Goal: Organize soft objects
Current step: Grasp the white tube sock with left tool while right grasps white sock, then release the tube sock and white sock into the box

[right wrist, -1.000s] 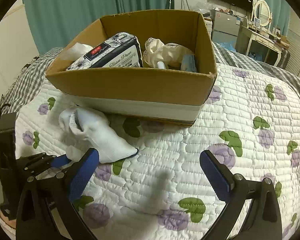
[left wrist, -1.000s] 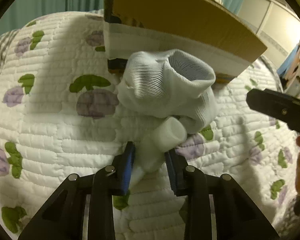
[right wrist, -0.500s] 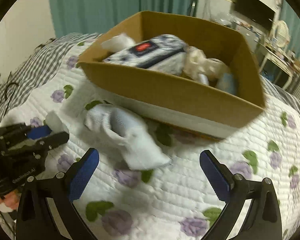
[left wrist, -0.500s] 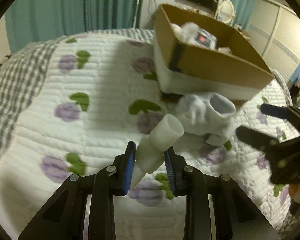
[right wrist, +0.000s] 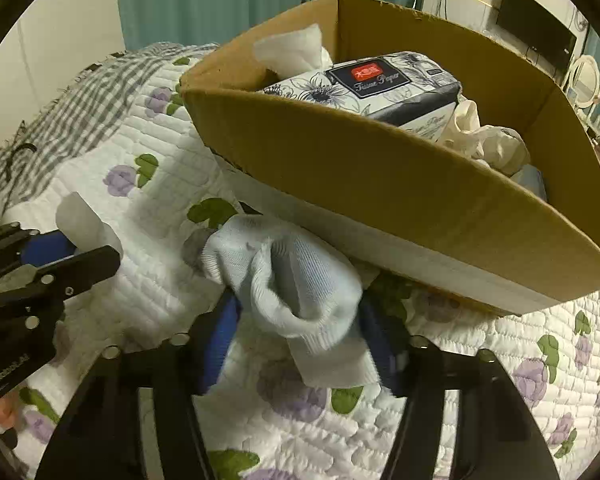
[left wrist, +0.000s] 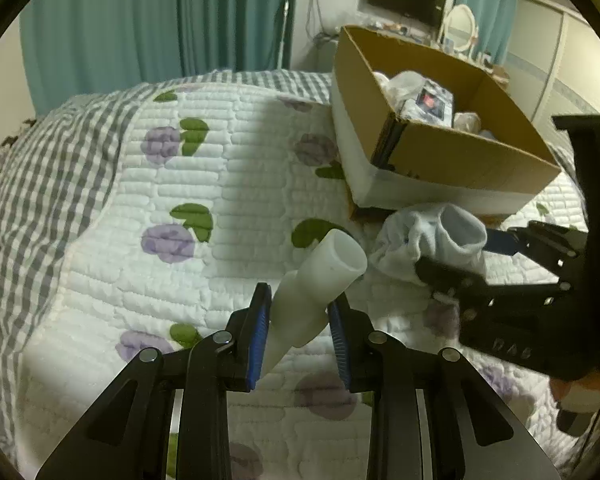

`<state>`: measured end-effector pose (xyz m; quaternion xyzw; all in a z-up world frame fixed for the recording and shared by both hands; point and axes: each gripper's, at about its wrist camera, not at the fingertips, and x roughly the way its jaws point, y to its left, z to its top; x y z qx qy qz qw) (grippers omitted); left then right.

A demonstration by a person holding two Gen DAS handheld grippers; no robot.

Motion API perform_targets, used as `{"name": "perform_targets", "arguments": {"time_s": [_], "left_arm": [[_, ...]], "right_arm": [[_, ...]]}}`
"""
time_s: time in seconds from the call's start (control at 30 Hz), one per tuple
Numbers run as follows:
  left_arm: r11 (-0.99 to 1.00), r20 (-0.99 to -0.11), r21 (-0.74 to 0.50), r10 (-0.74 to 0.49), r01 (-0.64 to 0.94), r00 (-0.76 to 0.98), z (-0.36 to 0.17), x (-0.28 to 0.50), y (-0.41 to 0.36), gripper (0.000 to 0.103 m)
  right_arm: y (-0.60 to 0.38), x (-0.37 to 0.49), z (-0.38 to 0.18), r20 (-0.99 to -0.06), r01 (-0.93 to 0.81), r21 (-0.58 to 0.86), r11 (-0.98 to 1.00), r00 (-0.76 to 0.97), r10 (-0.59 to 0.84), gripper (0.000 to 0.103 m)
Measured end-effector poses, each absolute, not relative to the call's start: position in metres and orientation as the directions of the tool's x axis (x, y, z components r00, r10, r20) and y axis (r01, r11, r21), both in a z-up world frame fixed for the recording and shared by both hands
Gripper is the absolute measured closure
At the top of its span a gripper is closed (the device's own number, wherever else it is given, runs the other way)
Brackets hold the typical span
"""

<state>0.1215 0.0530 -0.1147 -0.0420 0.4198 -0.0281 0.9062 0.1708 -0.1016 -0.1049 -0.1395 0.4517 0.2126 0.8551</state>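
My left gripper (left wrist: 300, 316) is shut on a white soft tube-shaped piece (left wrist: 320, 284) and holds it above the quilt. My right gripper (right wrist: 300, 320) is closed around a pale blue sock (right wrist: 296, 280) lying on the quilt just in front of the cardboard box (right wrist: 380, 164). The sock also shows in the left wrist view (left wrist: 432, 240), with the right gripper (left wrist: 460, 256) around it. The box (left wrist: 460, 152) holds a tissue pack (right wrist: 380, 84) and white cloth items (right wrist: 484, 140).
A white quilt with purple flowers (left wrist: 180, 220) covers the bed. A grey checked sheet (left wrist: 32, 184) lies at the left. Teal curtains (left wrist: 160, 20) hang behind. A TV and a mirror stand at the far right.
My right gripper has moved in and closed around the sock. My left gripper has lifted and pulled back with the white piece, away from the sock.
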Motion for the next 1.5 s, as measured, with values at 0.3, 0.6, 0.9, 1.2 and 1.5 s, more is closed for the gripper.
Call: {"name": "perform_targets", "arguments": {"time_s": [0.3,0.6,0.9,1.2,1.5], "left_arm": [[0.998,-0.744,-0.061,-0.066,0.030,0.665,-0.089,0.100,0.038,0.075],[0.995,-0.687,-0.054,-0.094,0.078,0.720,-0.035,0.093,0.010,0.075],[0.979,-0.596,-0.058,-0.192,0.197,0.780,0.027,0.118,-0.040,0.075],[0.967,-0.598,-0.098,-0.246,0.236,0.763,0.032,0.193,-0.061,0.075],[0.968,-0.643,-0.059,-0.225,0.245,0.732,-0.011,0.246,-0.076,0.074]], "right_arm": [[-0.119,0.154,-0.075,-0.830,-0.485,-0.028,0.874,0.499,0.250,0.075],[-0.148,0.131,-0.017,-0.777,-0.474,-0.029,0.880,0.565,0.279,0.075],[-0.192,0.141,0.065,-0.671,-0.409,-0.026,0.912,0.683,0.287,0.075],[-0.215,0.197,0.095,-0.626,-0.339,0.006,0.941,0.732,0.268,0.075],[-0.214,0.278,0.057,-0.683,-0.319,0.096,0.943,0.668,0.296,0.075]]}}
